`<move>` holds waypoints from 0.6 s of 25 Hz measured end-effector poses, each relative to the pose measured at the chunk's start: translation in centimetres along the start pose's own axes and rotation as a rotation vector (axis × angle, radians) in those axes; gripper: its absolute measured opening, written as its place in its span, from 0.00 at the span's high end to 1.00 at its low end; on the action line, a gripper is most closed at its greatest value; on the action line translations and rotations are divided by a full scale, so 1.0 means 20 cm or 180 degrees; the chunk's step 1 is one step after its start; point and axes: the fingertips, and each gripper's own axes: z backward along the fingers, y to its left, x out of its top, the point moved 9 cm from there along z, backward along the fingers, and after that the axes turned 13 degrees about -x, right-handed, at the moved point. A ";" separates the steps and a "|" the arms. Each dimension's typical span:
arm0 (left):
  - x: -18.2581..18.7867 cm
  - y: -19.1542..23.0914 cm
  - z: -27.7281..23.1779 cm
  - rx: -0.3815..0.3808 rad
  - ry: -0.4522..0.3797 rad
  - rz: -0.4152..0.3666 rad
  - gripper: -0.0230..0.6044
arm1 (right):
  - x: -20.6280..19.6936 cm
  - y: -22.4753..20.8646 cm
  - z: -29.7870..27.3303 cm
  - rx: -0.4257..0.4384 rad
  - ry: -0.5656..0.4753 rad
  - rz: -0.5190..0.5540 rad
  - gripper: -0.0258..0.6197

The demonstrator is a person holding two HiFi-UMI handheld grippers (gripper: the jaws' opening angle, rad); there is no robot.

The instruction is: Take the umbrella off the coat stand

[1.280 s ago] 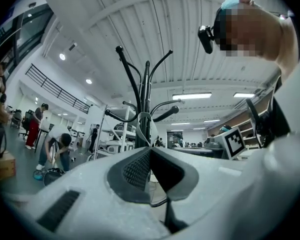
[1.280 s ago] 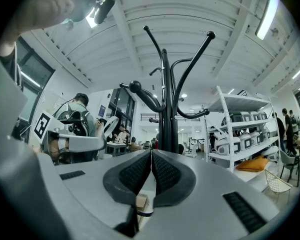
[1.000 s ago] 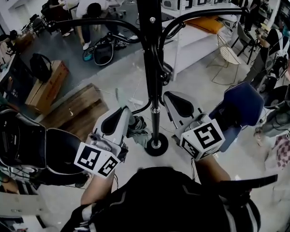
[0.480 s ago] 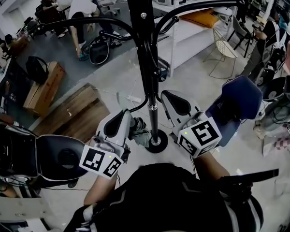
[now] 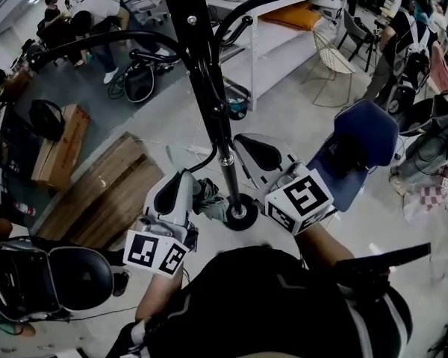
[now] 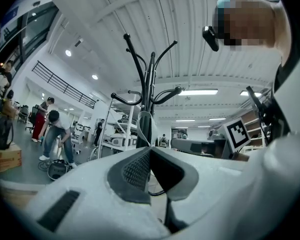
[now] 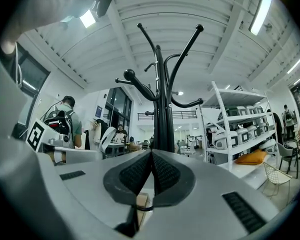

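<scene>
While the umbrella hangs low on the coat stand, the left gripper seems to pinch its strap. The right gripper is clenched on nothing, and unhooking remains.

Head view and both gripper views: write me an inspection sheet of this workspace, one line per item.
Surface: pale glossy floor.
Job's things: black coat stand, upright; a grey-green folded bundle, likely the umbrella, low beside the stand's pole.
Clutter: cardboard box, wooden boards, blue chair.
Grippers: left gripper shut, with a pale strap loop just past its tips; whether the loop is pinched is unclear. Right gripper shut, nothing between its jaws.
Cables: thin pale cable on the floor left of the stand.
Surroundings: white shelving; people at work further off.
</scene>
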 end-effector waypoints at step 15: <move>-0.04 0.07 0.01 -0.0049 0.0024 0.0044 0.94 | -0.02 0.00 -0.07 -0.0084 -0.0014 0.0038 0.95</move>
